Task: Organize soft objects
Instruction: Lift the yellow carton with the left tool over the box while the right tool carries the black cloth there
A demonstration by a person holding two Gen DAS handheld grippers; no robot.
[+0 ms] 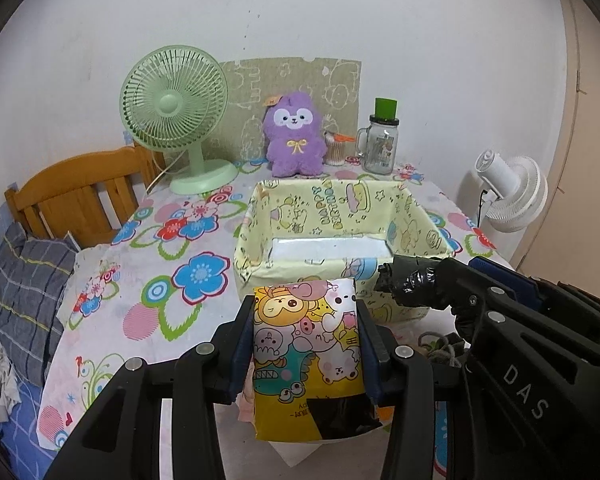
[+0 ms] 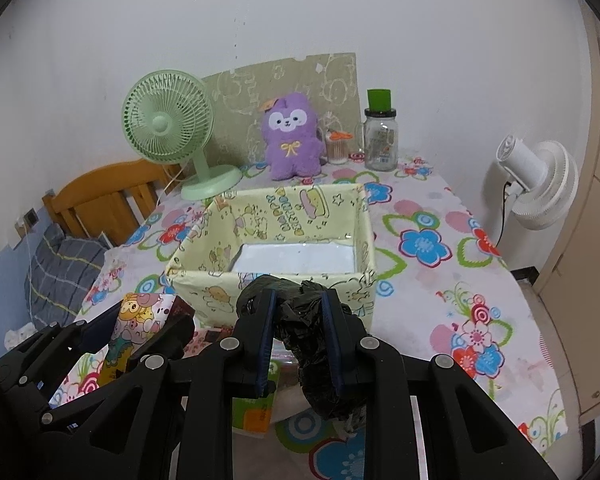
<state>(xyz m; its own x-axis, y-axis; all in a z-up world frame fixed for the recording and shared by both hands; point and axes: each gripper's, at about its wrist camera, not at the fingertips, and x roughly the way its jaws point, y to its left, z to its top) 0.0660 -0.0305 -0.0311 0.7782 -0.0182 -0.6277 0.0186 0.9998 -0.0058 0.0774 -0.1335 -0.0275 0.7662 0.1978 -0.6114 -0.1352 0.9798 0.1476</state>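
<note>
Left gripper (image 1: pixel 306 340) clamped on a cartoon-print packet (image 1: pixel 306 344), both pads pressing its long sides, packet upright and off the table, just short of the near wall of the yellow fabric box (image 1: pixel 256 216) at 12 o'clock. Right gripper (image 2: pixel 299 344) closed tight on a crumpled black plastic bag (image 2: pixel 300 320), wad bulging above and below the fingers, also in the air just short of the box's near wall. In the left wrist view the right gripper and its bag come in from 3 o'clock, close beside the packet; in the right wrist view the left gripper with the packet sits at 9 o'clock. Box is open-topped, white bottom showing, standing on the floral tablecloth (image 1: pixel 156 264). Behind the box at 12 o'clock: purple plush (image 1: pixel 294 136) upright against a printed board. Green desk fan (image 1: pixel 176 112) at 11 o'clock, glass jar with green lid (image 1: pixel 380 144) at 1 o'clock, small cup of cotton swabs (image 1: pixel 335 151) between plush and jar. White fan (image 1: pixel 512 192) off the table edge at 2 o'clock. Wooden chair (image 1: pixel 80 196) and grey plaid pillow (image 1: pixel 28 292) at 9 to 10 o'clock.
</note>
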